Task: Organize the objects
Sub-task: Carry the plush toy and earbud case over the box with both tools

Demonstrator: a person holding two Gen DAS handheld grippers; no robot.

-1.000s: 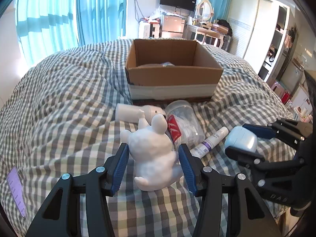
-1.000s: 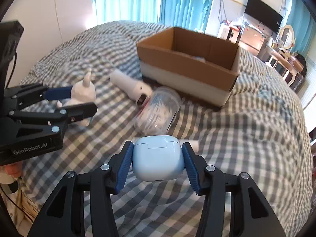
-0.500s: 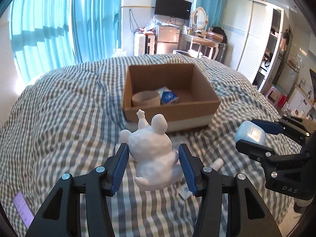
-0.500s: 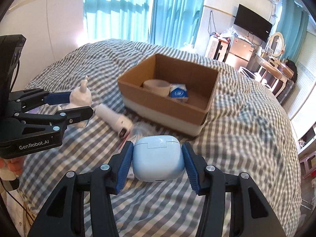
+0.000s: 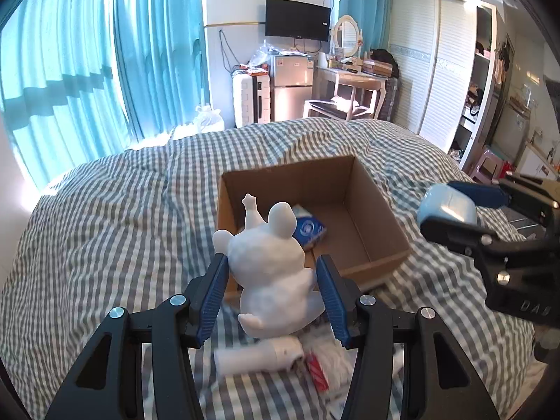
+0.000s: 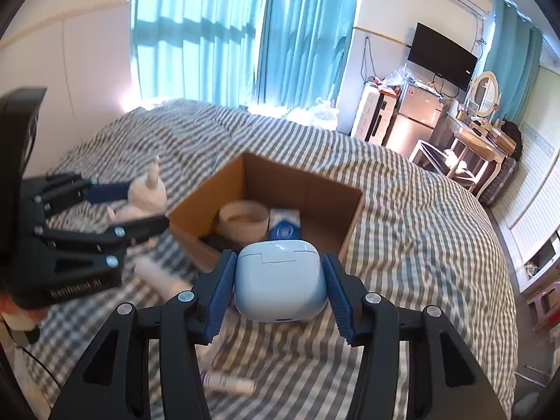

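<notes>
figurine between left gripper pads (clamped)

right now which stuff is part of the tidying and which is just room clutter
In the job:
white figurine, held by left gripper
blue earbud case, held by right gripper
cardboard box
white bottle, loose on the bed

Just lying about:
television
fridge
suitcase

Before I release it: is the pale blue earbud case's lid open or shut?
Shut. The pale blue earbud case shows only a thin closed lid seam, clamped in the right gripper.
</notes>
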